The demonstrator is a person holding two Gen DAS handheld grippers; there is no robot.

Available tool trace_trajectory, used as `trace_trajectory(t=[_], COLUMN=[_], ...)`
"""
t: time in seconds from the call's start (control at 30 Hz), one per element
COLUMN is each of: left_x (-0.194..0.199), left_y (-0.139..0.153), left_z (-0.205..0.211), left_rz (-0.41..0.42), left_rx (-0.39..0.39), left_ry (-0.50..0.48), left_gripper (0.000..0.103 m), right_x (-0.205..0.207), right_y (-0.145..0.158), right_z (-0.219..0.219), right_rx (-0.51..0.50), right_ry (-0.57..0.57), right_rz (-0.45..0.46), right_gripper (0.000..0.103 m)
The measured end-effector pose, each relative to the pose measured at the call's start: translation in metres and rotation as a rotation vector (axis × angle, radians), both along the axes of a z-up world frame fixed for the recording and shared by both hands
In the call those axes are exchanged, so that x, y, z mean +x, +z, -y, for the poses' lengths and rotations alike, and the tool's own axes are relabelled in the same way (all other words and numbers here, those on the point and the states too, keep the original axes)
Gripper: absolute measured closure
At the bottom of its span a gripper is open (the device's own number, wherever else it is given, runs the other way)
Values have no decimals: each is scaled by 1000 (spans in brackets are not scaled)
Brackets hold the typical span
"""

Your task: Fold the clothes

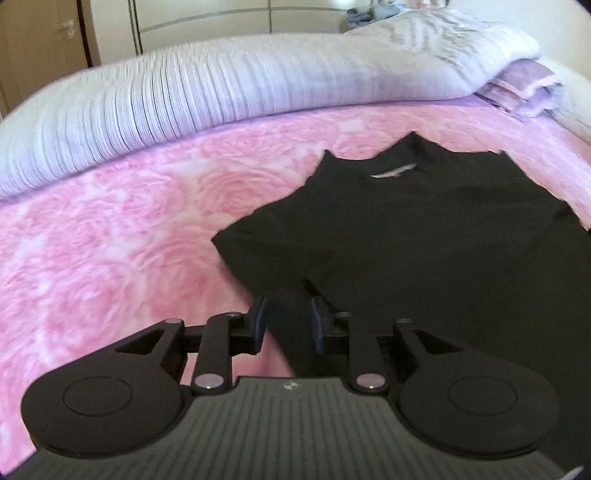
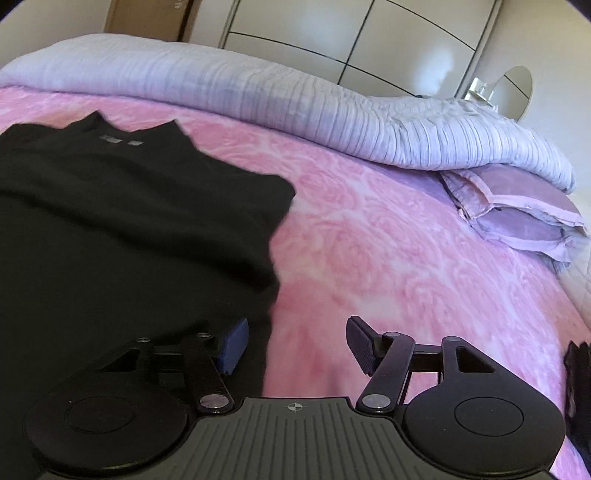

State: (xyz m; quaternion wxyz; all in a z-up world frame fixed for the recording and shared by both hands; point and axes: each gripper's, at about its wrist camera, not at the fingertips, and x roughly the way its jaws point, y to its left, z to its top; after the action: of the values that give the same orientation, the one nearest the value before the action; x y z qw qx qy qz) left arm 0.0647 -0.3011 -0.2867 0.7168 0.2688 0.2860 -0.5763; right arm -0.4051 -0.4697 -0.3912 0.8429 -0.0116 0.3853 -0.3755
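Nearest your lens in the left wrist view, the left gripper [image 1: 286,323] sits at lower centre. Its jaws stand a narrow gap apart; a dark strip of the black shirt [image 1: 424,236] lies in that gap, but you cannot tell whether the pads press on it. In the right wrist view, the right gripper [image 2: 295,347] occupies lower centre with its jaws wide apart and nothing gripped. Its left pad overlaps the shirt's [image 2: 122,206] edge; its right pad is over the pink blanket [image 2: 388,251].

Beyond the grippers, the shirt lies spread on the blanket, collar toward the top of each frame: centre right in the left view, left half in the right view. Farther back, a pale striped duvet [image 1: 221,88] is bunched across the bed. A lilac pillow [image 2: 517,210] lies at the right edge. White wardrobe doors [image 2: 369,33] fill the top.
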Motion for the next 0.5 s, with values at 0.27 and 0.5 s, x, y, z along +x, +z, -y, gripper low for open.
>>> trace_trajectory(t=[0.27,0.5], left_x=[-96,-206], left_y=[0,4], left_z=[-132,-234], left_rz=[93,263], left_rx=[45,19], left_ry=[-125,-308], left_gripper=[71,57], right_x=[-78,-131], right_y=[3,27], right_z=[-80,-187], right_rx=[77,16], right_ry=[-31,190], right_rz=[-32,-8], right_gripper=[41,41])
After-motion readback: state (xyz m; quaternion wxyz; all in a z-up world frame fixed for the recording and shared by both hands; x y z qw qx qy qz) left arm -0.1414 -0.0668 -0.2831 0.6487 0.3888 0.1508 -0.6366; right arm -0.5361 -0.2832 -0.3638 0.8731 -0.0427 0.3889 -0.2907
